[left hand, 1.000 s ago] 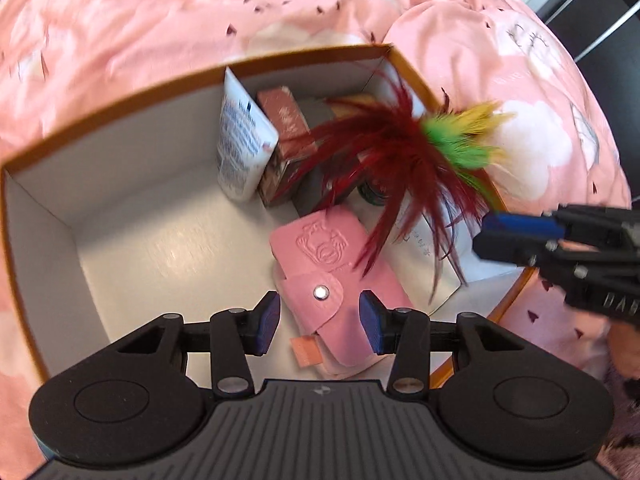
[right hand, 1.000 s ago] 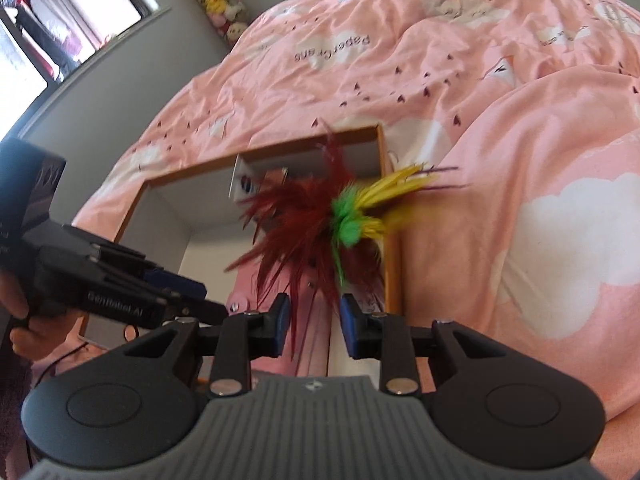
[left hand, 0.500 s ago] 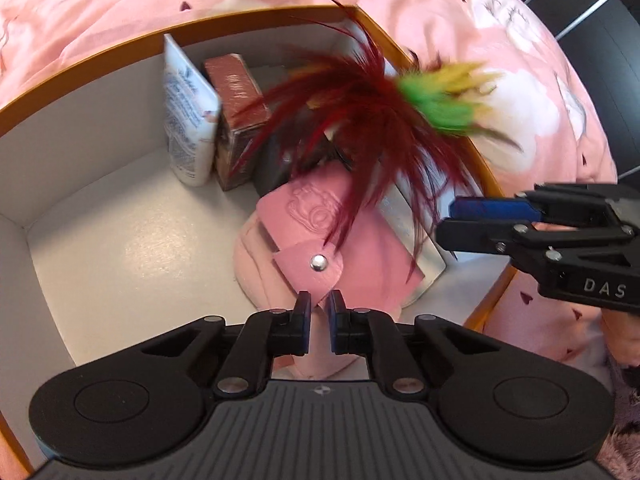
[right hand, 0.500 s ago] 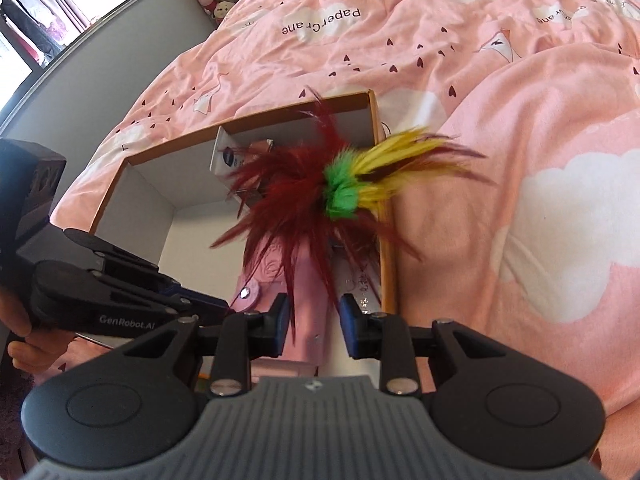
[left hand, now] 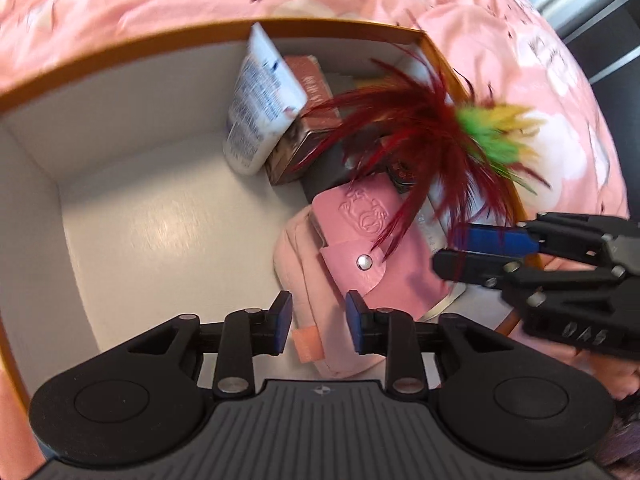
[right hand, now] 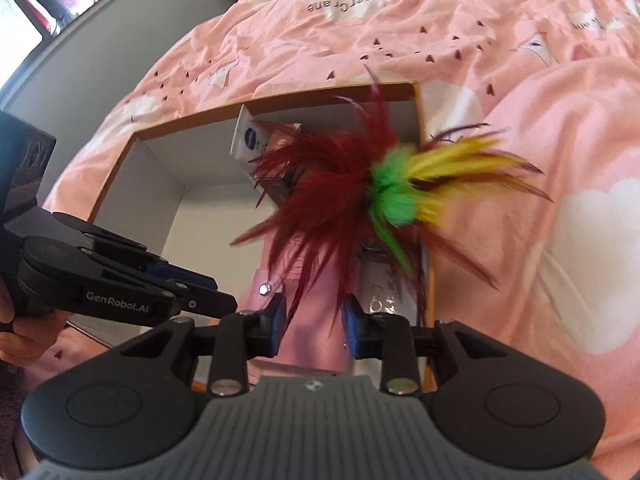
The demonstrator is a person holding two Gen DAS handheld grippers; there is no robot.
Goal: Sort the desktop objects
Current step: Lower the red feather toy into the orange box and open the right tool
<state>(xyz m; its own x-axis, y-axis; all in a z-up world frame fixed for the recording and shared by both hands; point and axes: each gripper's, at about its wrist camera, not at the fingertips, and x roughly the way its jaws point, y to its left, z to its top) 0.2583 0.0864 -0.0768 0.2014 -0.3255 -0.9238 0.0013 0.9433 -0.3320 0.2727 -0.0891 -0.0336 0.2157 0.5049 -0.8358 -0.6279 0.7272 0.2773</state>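
with both jaws opening, the left gripper point(left hand: 316, 322) straddling the pink pouch point(left hand: 320, 280) unpressed, i'd let the right gripper point(right hand: 312, 322) release the feather toy point(right hand: 360, 196) low, fully inside the box point(left hand: 120, 52).

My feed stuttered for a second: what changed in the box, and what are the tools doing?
The left tool pinched shut above the pink pouch, and is now opening, empty. The right tool is opening around the feather toy. Pink wallet, tube and carton stayed put.
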